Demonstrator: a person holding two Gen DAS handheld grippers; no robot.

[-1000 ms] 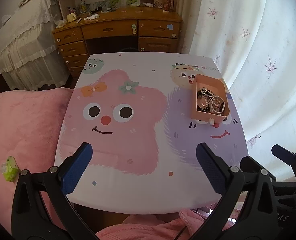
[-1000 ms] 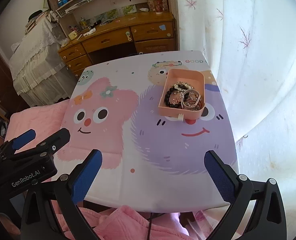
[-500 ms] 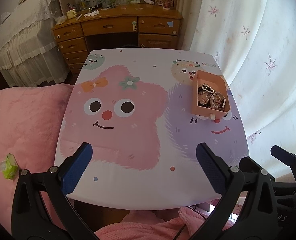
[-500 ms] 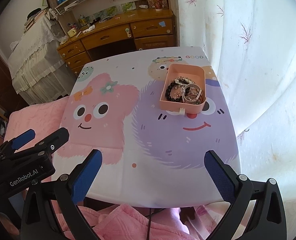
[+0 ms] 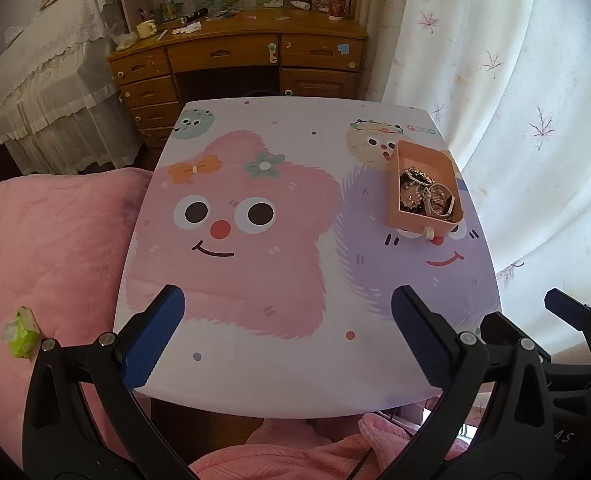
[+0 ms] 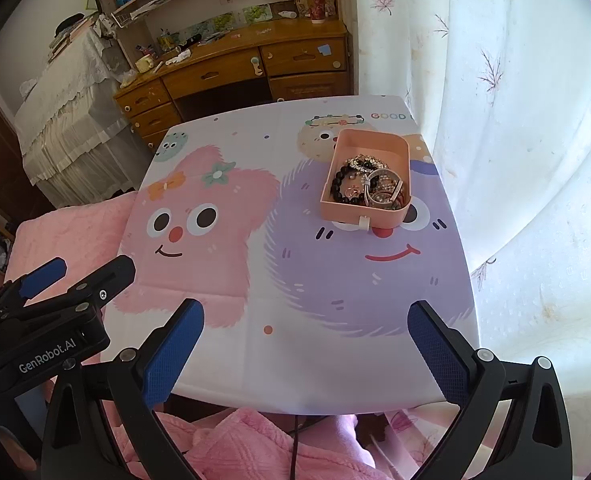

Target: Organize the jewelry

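A peach plastic box [image 5: 401, 216] [image 6: 375, 138] sits on the right side of a small table [image 5: 295, 380] [image 6: 315, 360] with a cartoon cover. It holds a tangle of jewelry [image 5: 425, 196] [image 6: 369, 184], including a black bead bracelet [image 6: 341, 188]. My left gripper [image 5: 287, 334] is open and empty above the table's near edge. My right gripper [image 6: 305, 354] is open and empty, also at the near edge, well short of the box. The left gripper's body shows at the lower left of the right wrist view [image 6: 55, 320].
A wooden desk [image 5: 239, 52] [image 6: 235, 60] with drawers and clutter stands behind the table. A white curtain [image 5: 515, 100] [image 6: 515, 100] hangs to the right. A pink quilt [image 5: 47, 248] with a green packet [image 5: 20, 332] lies to the left.
Both grippers have drawn back and risen a little from the table, so it looks smaller and farther. The jaws stay open. The box and jewelry have not moved.
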